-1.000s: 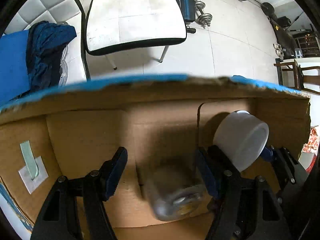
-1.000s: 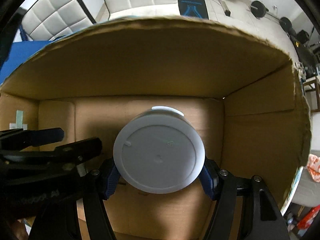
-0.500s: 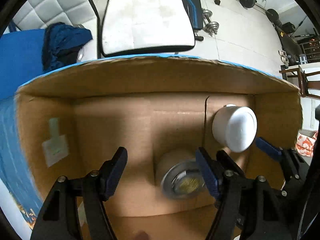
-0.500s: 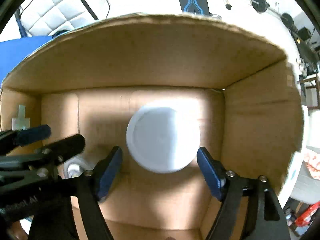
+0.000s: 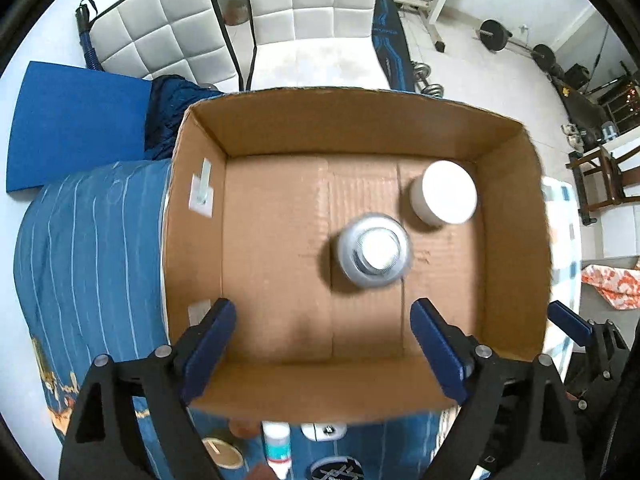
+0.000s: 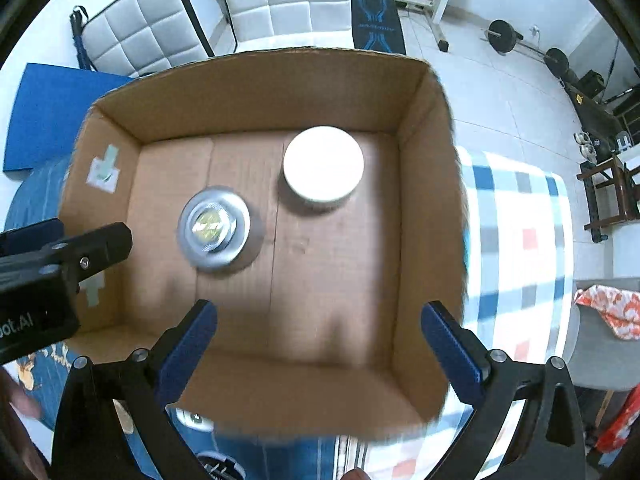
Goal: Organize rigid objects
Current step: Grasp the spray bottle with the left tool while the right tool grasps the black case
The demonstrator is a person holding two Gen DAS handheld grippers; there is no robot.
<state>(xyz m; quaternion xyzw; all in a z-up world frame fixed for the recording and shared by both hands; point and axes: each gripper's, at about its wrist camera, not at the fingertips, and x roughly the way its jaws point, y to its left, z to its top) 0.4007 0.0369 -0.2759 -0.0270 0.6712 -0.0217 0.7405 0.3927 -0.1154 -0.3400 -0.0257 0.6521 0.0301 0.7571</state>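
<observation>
Hovering: both grippers hang above the box, pointing straight down, nothing between their jaws.
Left gripper: jaws spread wide and just been opening; empty, with only box floor showing between the pads.
Right gripper: jaws spread as wide as they go, also just been opening; empty, set over the near right part of the box.
Jar: clear, metal-lidded, upright on the box floor a little right of centre, free of both grippers.
Tub: white, round, upright near the far right corner, just beside the jar but apart from it.
Box: open cardboard, standing on a blue striped cover; it contains only the jar and the tub.
Step in hand: by my reading, the release of two items into the box is done and both hands are free for the next pick.
Next move: likely a reach to the loose items on the cover by the near wall; it calls for clearing that wall first, then lining wide jaws over one small thing.
Left view only: a small bottle and a round wooden piece lying on the cover just outside the near wall.
Right view only: a checked cloth to the right of the box, and the left gripper's body from the side, over the left wall.
</observation>
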